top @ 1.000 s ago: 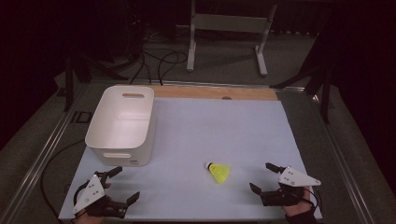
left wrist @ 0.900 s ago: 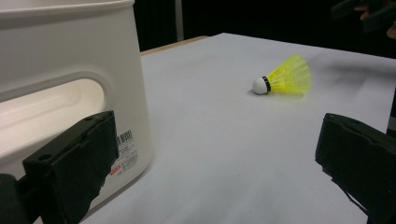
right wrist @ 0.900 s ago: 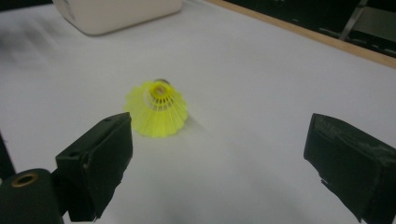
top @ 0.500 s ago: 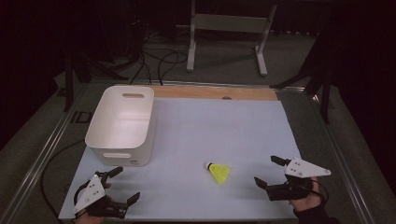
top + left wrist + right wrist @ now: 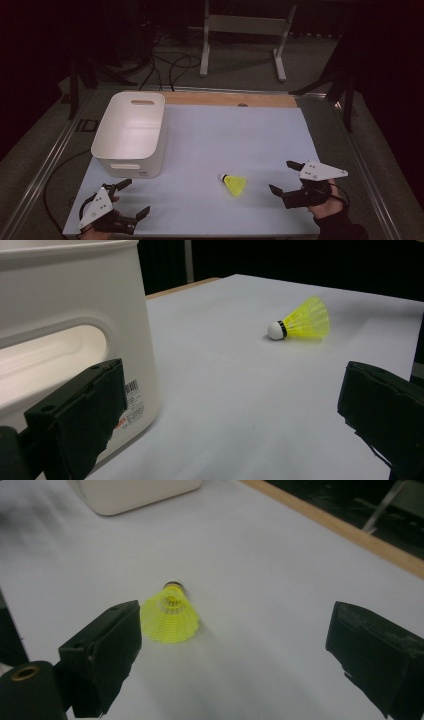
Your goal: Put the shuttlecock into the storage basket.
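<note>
One counter (image 5: 250,135), a pale sheet covering most of it, a wooden strip showing along the far edge. Left and right edges are fading into dark surroundings; the floor beyond is holding cables and a metal stand, hard to make out in detail.

One white bin (image 5: 131,132) is sitting at the counter's left-rear area, open top, one handle slot showing at each end. In the left gripper view its near wall (image 5: 75,340) is getting cut off at the top and left; a small barcode label is sitting on the lower wall, text unreadable.

Two hand-held grippers. The left hand-held gripper (image 5: 129,197) is hovering at the near-left corner, just in front of the bin, jaws spread wide, gripping nothing. The right hand-held gripper (image 5: 285,177) is sitting near the right-front edge, jaws also spread wide and empty, pointing toward the shuttlecock. Hands behind both are partly running off the bottom of the frame.

One yellow shuttlecock (image 5: 233,184) is lying on its side on the sheet, front-centre, between the two grippers and near the right one, touching neither. White cork is pointing toward the bin. In the right gripper view its skirt (image 5: 170,620) is facing the camera, cork mostly hidden behind it.
</note>
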Tool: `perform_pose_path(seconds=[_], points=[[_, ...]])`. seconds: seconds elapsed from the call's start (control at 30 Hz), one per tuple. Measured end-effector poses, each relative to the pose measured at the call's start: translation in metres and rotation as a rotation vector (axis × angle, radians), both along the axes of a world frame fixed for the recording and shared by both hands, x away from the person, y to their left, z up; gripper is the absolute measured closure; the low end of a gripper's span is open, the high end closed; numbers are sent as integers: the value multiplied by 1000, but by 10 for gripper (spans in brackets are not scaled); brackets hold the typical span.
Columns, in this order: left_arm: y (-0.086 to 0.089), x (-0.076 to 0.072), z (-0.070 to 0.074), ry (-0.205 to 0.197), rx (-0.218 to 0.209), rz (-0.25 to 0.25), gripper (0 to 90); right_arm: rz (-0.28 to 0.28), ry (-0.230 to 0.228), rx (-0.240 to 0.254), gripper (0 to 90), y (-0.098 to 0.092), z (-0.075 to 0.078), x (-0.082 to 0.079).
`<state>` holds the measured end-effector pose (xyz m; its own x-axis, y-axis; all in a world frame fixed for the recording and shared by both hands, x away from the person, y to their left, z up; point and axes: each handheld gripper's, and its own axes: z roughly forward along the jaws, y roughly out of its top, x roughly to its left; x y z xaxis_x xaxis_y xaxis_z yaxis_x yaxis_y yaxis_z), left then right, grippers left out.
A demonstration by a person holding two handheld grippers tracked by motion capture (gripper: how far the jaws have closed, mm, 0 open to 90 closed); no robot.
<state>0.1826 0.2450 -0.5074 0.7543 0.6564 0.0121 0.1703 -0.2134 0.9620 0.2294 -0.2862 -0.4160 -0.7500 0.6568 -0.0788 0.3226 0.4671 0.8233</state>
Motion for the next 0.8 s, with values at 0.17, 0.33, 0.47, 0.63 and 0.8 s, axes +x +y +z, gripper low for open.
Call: perform_pose_path(seconds=[0.17,0.33,0.47,0.63,0.8], points=[[0,0,0,1,-1,-3,0,19,33,-26,75,7,1,4],[0,0,0,-1,1,-4,0,40,51,-47,74,15,1,9],[0,0,0,2,0,-5,0,61,67,-47,72,19,0,10],[0,0,0,2,1,-6,0,47,92,-64,73,26,-2,12],[-1,0,0,1,2,-8,0,52,135,-80,72,37,-8,15]])
